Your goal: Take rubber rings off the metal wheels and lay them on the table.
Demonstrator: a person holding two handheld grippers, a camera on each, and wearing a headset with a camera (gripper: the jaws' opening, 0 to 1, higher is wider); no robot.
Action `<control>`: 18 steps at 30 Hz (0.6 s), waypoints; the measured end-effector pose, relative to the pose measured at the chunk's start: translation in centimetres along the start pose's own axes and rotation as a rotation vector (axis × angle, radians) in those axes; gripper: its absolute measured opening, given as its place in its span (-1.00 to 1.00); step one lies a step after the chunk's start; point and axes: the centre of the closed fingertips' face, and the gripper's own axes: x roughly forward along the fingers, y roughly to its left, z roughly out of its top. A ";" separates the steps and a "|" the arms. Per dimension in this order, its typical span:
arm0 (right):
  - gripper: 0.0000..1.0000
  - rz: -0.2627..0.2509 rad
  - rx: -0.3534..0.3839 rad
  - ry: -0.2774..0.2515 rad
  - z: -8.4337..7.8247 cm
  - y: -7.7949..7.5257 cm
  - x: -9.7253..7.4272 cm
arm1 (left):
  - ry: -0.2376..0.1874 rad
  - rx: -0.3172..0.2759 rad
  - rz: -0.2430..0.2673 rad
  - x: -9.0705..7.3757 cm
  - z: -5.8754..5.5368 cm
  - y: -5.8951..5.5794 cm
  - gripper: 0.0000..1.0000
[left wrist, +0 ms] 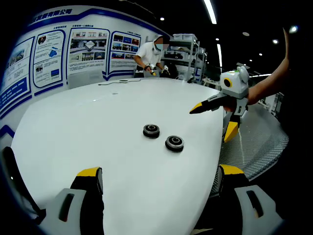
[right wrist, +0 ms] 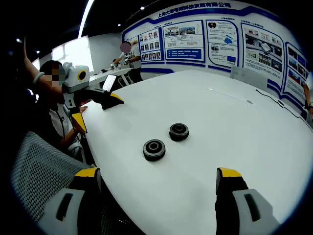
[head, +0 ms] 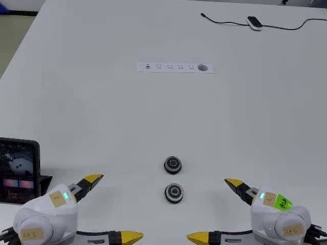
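Note:
Two small metal wheels with black rubber rings lie flat on the white table (head: 102,112). The far wheel (head: 173,164) (left wrist: 151,130) (right wrist: 179,131) sits just behind the near wheel (head: 174,193) (left wrist: 174,143) (right wrist: 154,150). My left gripper (head: 116,206) (left wrist: 160,171) (right wrist: 98,111) hovers open at the table's front edge, left of the wheels. To their right, my right gripper (head: 213,209) (right wrist: 157,172) (left wrist: 212,122) is also open. Both yellow-tipped pairs of jaws hold nothing and stand apart from the wheels.
A white power strip (head: 175,67) is set in the table's middle. A tablet (head: 18,171) stands at the front left. A black cable with a small white box (head: 254,22) lies at the back right. A mesh chair (right wrist: 44,166) is beside the table's edge.

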 end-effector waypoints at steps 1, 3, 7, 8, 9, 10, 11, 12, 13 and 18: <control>0.99 0.000 0.002 0.001 0.0 0.0 0.0 | 0.000 -0.002 0.000 0.0 0.0 0.0 1.00; 0.99 -0.002 0.003 0.002 -0.1 0.0 0.0 | 0.001 -0.004 0.001 -0.1 -0.1 0.0 1.00; 0.99 -0.003 0.009 0.002 -0.1 0.0 0.0 | 0.004 -0.006 0.004 -0.1 -0.1 0.1 0.97; 0.99 -0.003 0.009 0.003 -0.1 0.0 0.0 | 0.004 -0.005 0.003 -0.1 -0.2 0.2 0.96; 0.99 -0.001 0.010 0.004 -0.2 0.0 0.0 | 0.004 -0.007 0.004 -0.1 -0.2 0.2 0.96; 0.99 -0.001 0.011 0.008 -0.3 0.1 0.0 | 0.003 -0.007 0.006 -0.1 -0.1 0.2 0.96; 0.99 0.000 0.012 0.010 -0.3 0.1 0.0 | 0.000 -0.008 0.006 -0.1 -0.1 0.2 0.96; 0.99 0.001 0.013 0.011 -0.4 0.1 0.0 | 0.003 -0.009 0.006 -0.1 -0.1 0.2 0.96; 0.99 0.001 0.014 0.013 -0.4 0.1 0.0 | 0.005 -0.011 0.005 -0.1 -0.2 0.2 0.96; 0.99 -0.001 0.019 0.014 -0.5 0.1 0.0 | 0.004 -0.012 0.001 0.0 -0.2 0.2 0.96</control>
